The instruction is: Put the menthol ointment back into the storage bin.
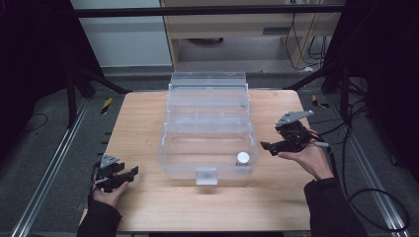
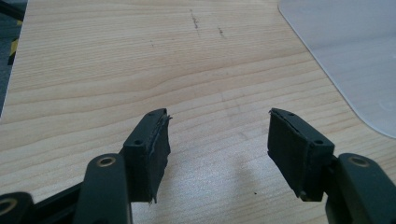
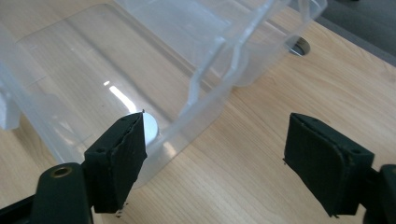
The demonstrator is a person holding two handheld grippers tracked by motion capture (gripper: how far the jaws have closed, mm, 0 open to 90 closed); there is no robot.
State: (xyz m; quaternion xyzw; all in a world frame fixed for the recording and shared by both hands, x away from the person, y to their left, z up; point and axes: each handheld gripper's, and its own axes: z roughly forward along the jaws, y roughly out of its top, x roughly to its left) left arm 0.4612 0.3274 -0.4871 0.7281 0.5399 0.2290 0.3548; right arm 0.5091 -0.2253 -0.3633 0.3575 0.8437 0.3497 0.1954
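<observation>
A clear plastic tiered box stands open in the middle of the wooden table. A small white round object lies in its lowest tray, near the front right corner; it shows behind my left jaw as the white object in the right gripper view. My right gripper is held open just right of the box, jaws empty. My left gripper rests open near the table's front left, nothing between its jaws, with the box corner ahead to the right.
A cable hole sits in the table beyond the box. Black frame posts and cables flank the table. A wooden cabinet stands behind it. Bare wood lies in front of the box.
</observation>
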